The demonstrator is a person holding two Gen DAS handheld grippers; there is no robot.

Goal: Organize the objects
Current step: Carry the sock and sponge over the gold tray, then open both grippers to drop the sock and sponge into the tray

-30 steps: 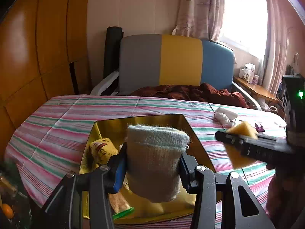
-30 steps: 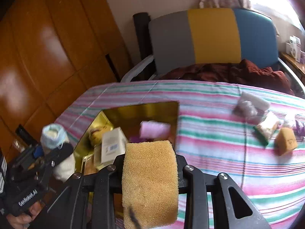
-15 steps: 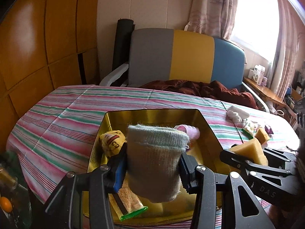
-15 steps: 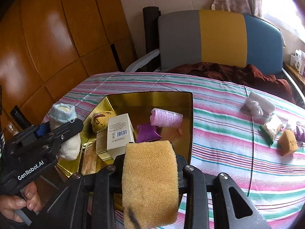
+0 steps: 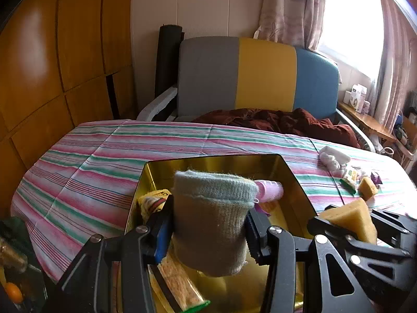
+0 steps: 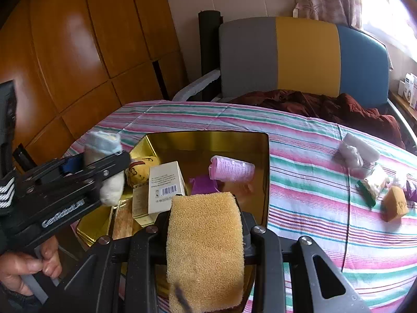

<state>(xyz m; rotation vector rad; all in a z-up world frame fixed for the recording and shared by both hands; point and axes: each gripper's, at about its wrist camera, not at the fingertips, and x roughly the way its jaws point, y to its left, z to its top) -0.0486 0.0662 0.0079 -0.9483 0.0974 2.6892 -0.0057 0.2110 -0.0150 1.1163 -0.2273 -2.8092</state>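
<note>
My left gripper (image 5: 208,230) is shut on a rolled grey-white sock (image 5: 212,219) and holds it above the near part of the gold tray (image 5: 216,160). It also shows in the right wrist view (image 6: 104,169) with the sock (image 6: 104,154). My right gripper (image 6: 206,237) is shut on a yellow sponge (image 6: 206,247) at the tray's near right edge (image 6: 264,182); the sponge shows in the left wrist view (image 5: 349,220). The tray holds a white box (image 6: 165,186), a pink roller (image 6: 232,169), a yellow pouch (image 6: 140,169) and a purple item (image 6: 203,185).
On the striped tablecloth (image 6: 312,161) to the right lie a white bundle (image 6: 357,151), a snack packet (image 6: 372,185) and a second sponge (image 6: 394,204). A grey-yellow-blue chair (image 5: 260,75) with brown cloth stands behind the table. Wooden panels line the left wall.
Both grippers have moved closer to the tray, each still holding its object. The right gripper with the sponge now sits at the tray's near right edge, close beside the left one.
</note>
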